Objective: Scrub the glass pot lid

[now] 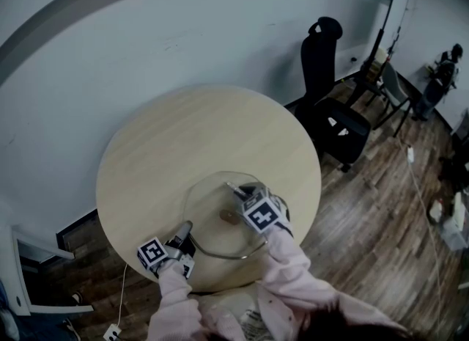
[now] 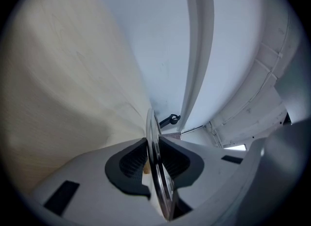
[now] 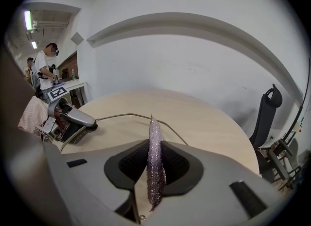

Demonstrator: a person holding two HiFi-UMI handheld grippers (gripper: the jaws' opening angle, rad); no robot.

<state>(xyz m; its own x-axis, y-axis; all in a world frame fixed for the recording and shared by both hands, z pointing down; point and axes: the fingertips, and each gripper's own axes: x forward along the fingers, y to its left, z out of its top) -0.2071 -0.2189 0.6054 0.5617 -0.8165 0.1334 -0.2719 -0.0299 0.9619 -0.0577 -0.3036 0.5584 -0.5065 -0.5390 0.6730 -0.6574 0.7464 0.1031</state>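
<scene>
**Left fingers** (image 2: 130,164): closed on the metal rim of the glass pot lid (image 1: 212,218), which runs edge-on between them.

**Glass pot lid:** lies low over the round surface (image 1: 168,141). Its near rim is in my left fingers, and its knob (image 1: 229,217) is just beside my right fingers (image 3: 132,164). I cannot tell whether the far rim rests on the surface or is tipped off it.

**Right fingers:** closed on a purple glittery scrub cloth (image 3: 155,145). It stands upright between them, with its tip poking out ahead. The lid's rim curves just ahead of that tip. I cannot tell whether cloth and glass touch.

**Task status, my judgement:**
- Done: the lid is steadied and the cloth is in hand and brought over the glass.
- Left: the scrubbing itself. No suds, water or wiped patch shows on the glass, so I cannot say how much has been covered.

**Surroundings:** a black office chair (image 1: 326,105) stands well beyond my right fingers.
</scene>
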